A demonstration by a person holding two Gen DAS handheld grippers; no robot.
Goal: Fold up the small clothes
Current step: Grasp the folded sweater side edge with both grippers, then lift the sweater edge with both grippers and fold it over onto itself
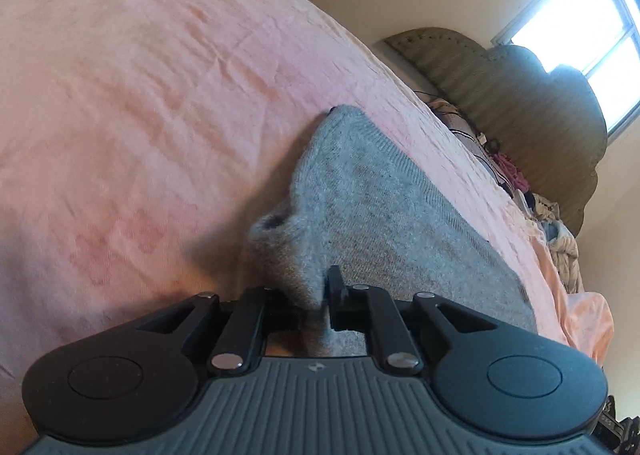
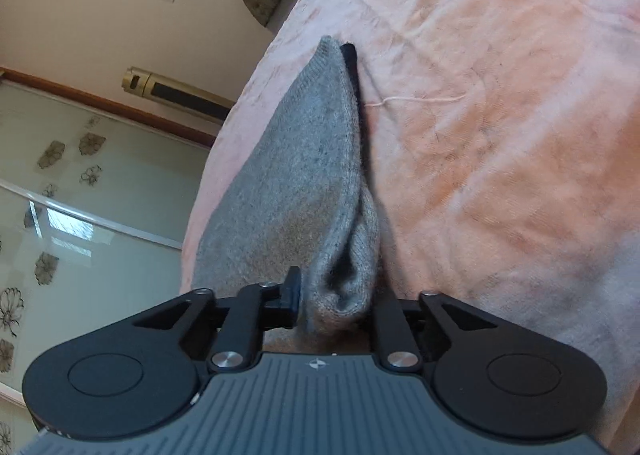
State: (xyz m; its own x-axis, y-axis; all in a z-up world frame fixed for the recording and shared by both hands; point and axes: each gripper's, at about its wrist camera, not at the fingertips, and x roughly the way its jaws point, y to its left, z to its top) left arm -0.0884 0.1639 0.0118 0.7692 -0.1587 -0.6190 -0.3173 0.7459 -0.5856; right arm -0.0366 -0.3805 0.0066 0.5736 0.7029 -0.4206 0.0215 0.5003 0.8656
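A wrinkled pink bedsheet point(image 1: 140, 95) carries the small grey knitted garment point(image 1: 380, 207), soft, light and floppy, best taken at its edges. Both the left gripper point(image 1: 314, 303) and right gripper point(image 2: 336, 301) are clamped on bunched corners of it.

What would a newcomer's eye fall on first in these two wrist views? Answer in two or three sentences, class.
First, the grey knitted garment stretched along the pink bedsheet, bunched between the fingers of the left gripper at one end and the right gripper at the other. Next, the bright window at the upper right of the left view.
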